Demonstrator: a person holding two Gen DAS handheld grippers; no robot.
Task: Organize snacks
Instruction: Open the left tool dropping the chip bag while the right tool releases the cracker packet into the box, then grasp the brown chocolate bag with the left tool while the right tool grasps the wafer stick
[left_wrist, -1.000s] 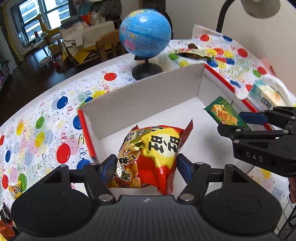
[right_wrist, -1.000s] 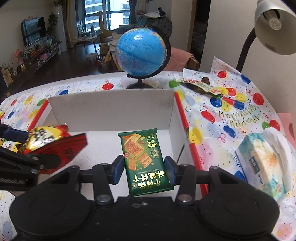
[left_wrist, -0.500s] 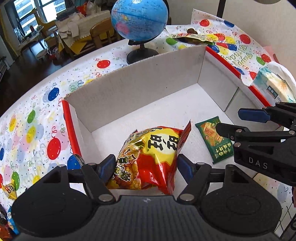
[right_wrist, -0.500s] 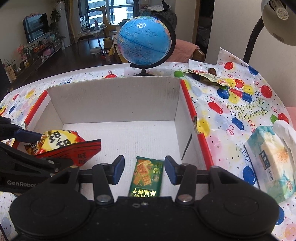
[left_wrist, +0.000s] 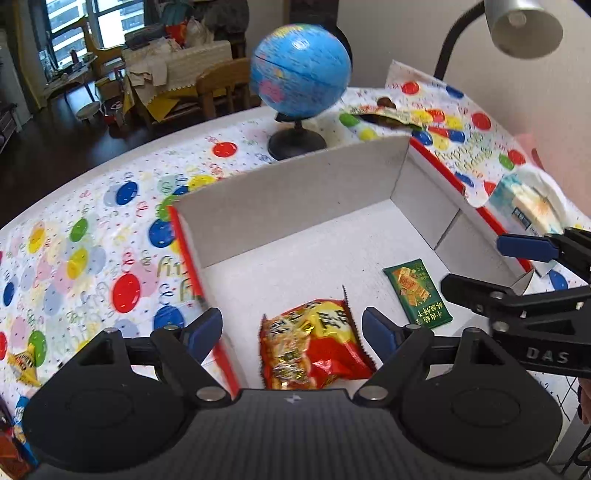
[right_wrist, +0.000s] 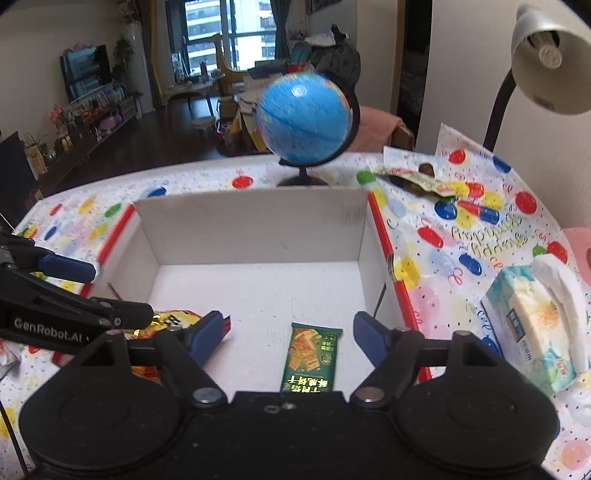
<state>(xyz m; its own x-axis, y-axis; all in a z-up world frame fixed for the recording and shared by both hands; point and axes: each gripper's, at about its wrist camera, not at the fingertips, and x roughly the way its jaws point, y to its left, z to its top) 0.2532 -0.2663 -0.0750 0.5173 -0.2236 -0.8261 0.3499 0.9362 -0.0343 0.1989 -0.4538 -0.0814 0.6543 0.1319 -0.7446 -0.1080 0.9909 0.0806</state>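
- Inside the white cardboard box with red outer walls, two snacks lie flat on the floor: a red and yellow snack bag at the near left, and a green cracker packet to its right, apart from it.
- Both packs look already delivered, so the step in hand is, in my judgement, to lift both tools clear and go for the next snack.
- To do that well, raise each tool straight up before swinging outward, so no finger catches a box wall or drags a pack.
- Likely next targets: a small yellow packet on the balloon-print tablecloth to the near left of the box, and a flat wrapper on the cloth beyond the far right corner, right of the globe.
- Left gripper: jaws spread wide and released, one on each side of the red bag; they appear not to touch it.
- Right gripper: jaws equally wide and empty, straddling the green packet with clear gaps on both sides.
- A tissue pack sits on the cloth right of the box; leave it alone.
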